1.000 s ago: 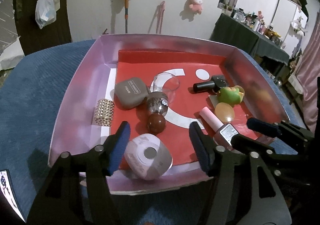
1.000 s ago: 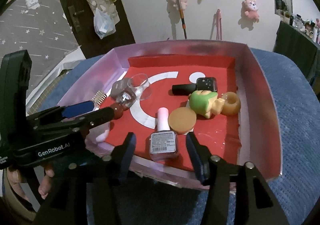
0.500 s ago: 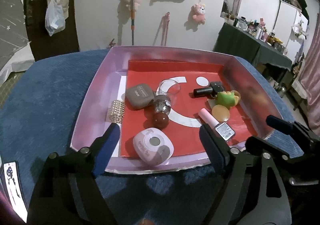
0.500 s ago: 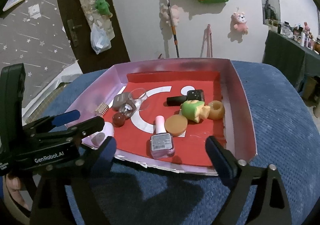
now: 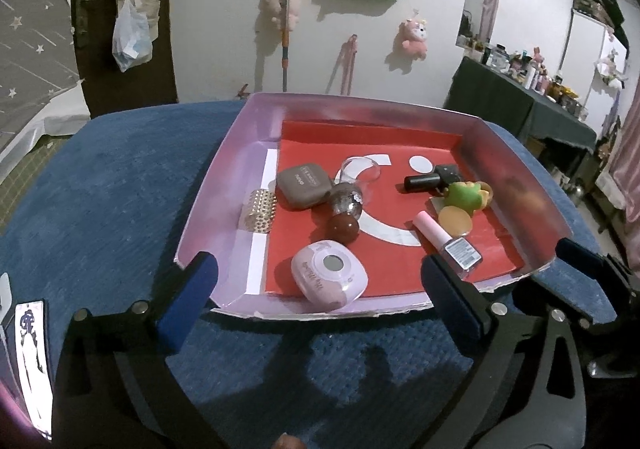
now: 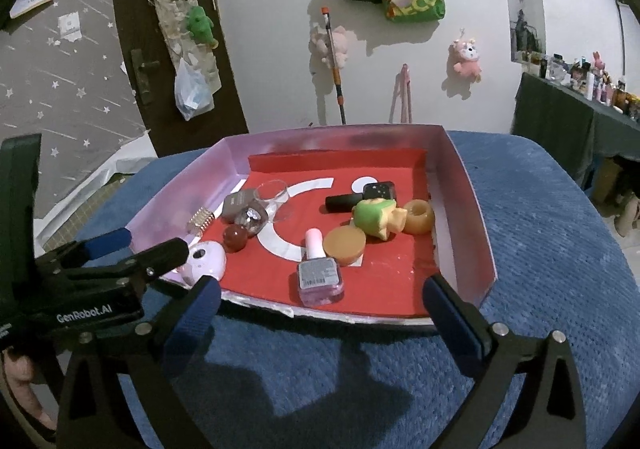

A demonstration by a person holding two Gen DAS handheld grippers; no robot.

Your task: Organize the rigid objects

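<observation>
Left wrist view is showing the left gripper (image 5: 318,289) hovering over the near edge of the tray (image 5: 224,185); its fingers (image 5: 188,295) are standing spread wide, having just been opening, with nothing pinched between them; the pink case (image 5: 330,279) is lying free on the tray's red floor just beyond them; the nail polish (image 5: 450,245) is lying on its side near the right finger, cap pointing away; farther in, a brown ball (image 5: 343,228), a glittery bottle (image 5: 347,203), a grey compact (image 5: 305,185) and a clear cup (image 5: 360,171) are clustering together, the bottle touching the ball; a gold studded piece (image 5: 259,210) is resting at the tray's left wall; a black bottle (image 5: 430,178), a green toy (image 5: 464,197) and an orange disc (image 5: 455,221) are sitting toward the right side; the tray itself is resting on a blue cushion (image 5: 120,189); the right gripper is showing at the right edge.

Right wrist view is showing the right gripper (image 6: 320,309) above the cushion in front of the tray; its fingers (image 6: 454,315) are also spread wide, having just been opening, gripping nothing; the nail polish is lying just inside the near wall between them, untouched; an orange ring (image 6: 418,216) is sitting beside the green toy.
</observation>
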